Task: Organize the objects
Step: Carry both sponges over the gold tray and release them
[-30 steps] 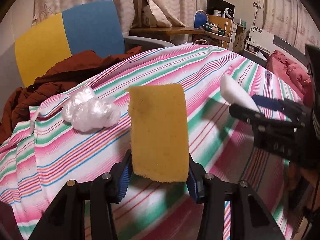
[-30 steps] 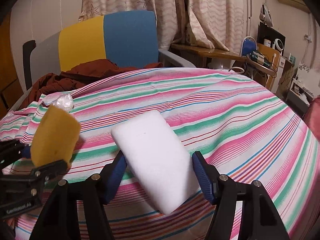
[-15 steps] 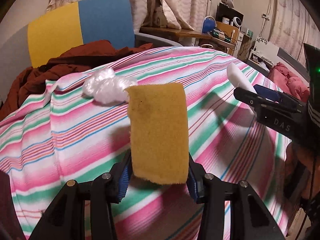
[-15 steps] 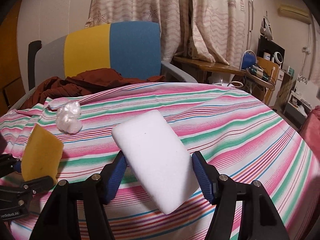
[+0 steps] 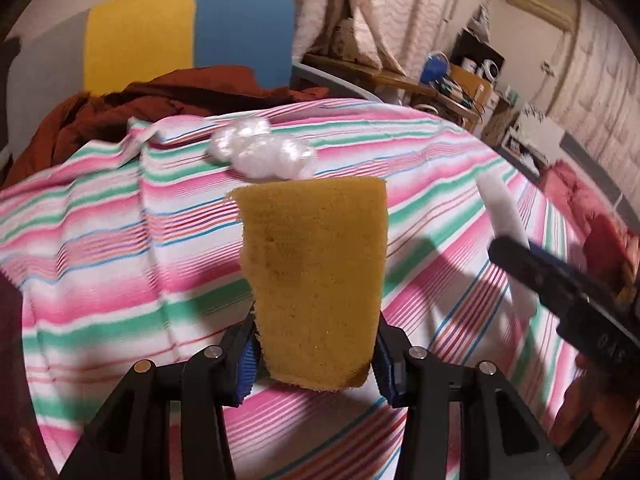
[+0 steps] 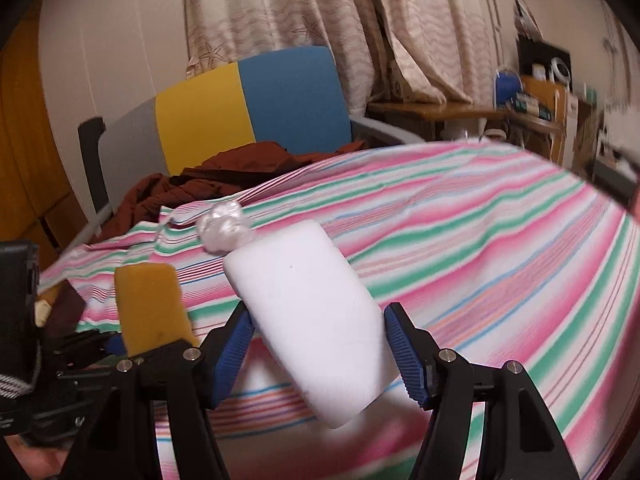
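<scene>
On the left, the left gripper point(image 5: 316, 356) has its blue-padded jaws clamped on a yellow sponge point(image 5: 316, 280), held upright above a pink, green and white striped tablecloth point(image 5: 100, 248). Beyond the sponge, a crumpled clear plastic wad point(image 5: 262, 148) lies on the cloth near its far edge. To the right, the right gripper point(image 6: 320, 352) pinches a white foam block point(image 6: 312, 320), tilted, also above the cloth. Behind the table stands a yellow and blue chair point(image 6: 248, 108) draped with rust-brown clothing point(image 6: 224, 180).
</scene>
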Available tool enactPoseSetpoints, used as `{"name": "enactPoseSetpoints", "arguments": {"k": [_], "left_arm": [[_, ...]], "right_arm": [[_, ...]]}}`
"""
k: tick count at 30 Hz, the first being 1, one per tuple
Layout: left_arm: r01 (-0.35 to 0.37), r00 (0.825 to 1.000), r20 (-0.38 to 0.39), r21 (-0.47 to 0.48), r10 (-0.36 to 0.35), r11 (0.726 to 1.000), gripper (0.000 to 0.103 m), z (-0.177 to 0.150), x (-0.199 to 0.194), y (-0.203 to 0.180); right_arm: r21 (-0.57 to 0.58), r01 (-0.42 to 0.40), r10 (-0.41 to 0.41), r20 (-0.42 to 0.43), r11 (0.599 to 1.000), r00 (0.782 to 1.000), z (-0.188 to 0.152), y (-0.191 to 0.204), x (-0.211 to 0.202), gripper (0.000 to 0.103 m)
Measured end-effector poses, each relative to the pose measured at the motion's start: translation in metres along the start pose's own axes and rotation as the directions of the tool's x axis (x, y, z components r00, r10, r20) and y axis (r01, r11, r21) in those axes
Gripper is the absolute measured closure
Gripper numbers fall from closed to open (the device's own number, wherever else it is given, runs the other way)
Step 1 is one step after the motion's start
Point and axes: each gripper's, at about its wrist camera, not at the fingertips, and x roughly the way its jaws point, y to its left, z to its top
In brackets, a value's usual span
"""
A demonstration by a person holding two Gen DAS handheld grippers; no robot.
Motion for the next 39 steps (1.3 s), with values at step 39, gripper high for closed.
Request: {"name": "enactPoseSetpoints", "arguments": {"k": [39], "left_arm": [[-0.114, 0.967, 0.198, -0.232, 0.161, 0.966, 0.055, -0.095, -0.22, 0.129]], "right_arm": [[-0.092, -0.499, 0.487, -0.127, 0.862, 0.864, -0.02, 0.239, -0.074, 0.035]]}}
